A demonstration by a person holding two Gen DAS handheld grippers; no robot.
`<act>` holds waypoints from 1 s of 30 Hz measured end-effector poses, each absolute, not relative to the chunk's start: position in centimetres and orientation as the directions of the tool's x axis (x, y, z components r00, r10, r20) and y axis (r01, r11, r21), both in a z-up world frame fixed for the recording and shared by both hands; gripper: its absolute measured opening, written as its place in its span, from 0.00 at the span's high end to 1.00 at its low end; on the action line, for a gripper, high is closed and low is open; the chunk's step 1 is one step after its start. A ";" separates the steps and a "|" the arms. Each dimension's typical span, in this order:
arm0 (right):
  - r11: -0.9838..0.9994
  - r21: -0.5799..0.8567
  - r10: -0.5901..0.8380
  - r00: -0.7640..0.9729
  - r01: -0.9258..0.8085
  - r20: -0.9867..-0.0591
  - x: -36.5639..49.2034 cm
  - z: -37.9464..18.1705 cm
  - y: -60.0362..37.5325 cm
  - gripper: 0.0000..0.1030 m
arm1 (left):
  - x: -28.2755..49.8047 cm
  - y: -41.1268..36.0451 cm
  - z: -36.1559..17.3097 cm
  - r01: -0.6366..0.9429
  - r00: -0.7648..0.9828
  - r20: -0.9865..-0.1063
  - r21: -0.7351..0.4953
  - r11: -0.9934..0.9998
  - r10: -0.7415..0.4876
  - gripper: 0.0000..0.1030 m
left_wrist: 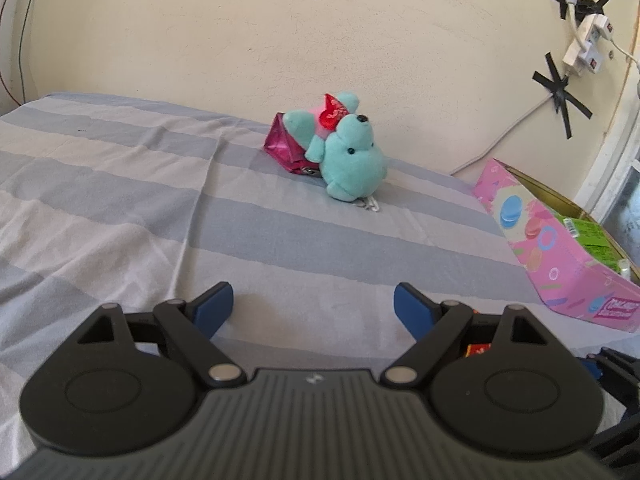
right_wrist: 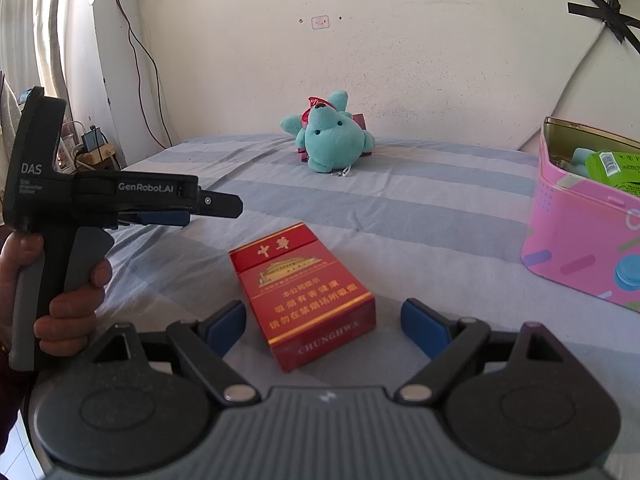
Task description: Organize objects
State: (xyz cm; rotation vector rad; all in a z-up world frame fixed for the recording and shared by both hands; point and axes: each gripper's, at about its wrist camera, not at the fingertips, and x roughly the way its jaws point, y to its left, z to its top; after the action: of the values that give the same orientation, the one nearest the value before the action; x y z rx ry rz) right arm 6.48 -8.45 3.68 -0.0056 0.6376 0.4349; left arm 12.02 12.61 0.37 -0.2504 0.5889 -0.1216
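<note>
Red cigarette pack up next, sitting on the bed right between the spread right fingers [right_wrist: 324,322]

One cigarette pack [right_wrist: 304,296]: light, stiff, slick; I'd pinch its long sides. One soft teal plush toy [right_wrist: 334,140] lies well ahead with one magenta foil packet [left_wrist: 286,144] touching it. One pink tin [right_wrist: 580,232] right. Left fingers [left_wrist: 314,306] spread, empty.

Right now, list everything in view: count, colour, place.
plush toy: one, teal, far side of the bed by the wall
foil packet: one, magenta, under the plush toy
cigarette pack: one, red, lying flat on the bed between the right fingers, untouched
tin: one, pink, open, on the right, green packet inside
bed sheet: one, blue and grey stripes
power strips: white, on the wall
left hand-held gripper: open, empty
right hand-held gripper: open
hand: one, holding the left handle
</note>
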 end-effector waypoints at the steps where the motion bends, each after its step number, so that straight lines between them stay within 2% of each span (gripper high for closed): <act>1: 0.911 0.124 0.389 0.717 -0.394 -0.578 6.5 3.7 -8.4 0.15 | 12.0 12.5 0.4 0.050 0.825 -0.532 -0.266 0.963 -0.189 0.14; 5: 0.911 0.133 0.392 0.718 -0.391 -0.576 6.4 3.7 -8.5 0.15 | 11.7 12.4 0.4 0.078 0.815 -0.535 -0.281 0.957 -0.224 0.14; 30: 0.909 0.173 0.408 0.722 -0.380 -0.559 6.5 3.6 -9.2 0.14 | 11.6 12.3 0.1 0.078 0.815 -0.538 -0.267 0.961 -0.215 0.14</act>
State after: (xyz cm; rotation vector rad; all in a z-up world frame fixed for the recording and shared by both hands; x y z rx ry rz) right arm 6.50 -9.21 3.62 0.0469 0.6284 0.4354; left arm 11.56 12.27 0.06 -0.2380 0.5990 -0.1581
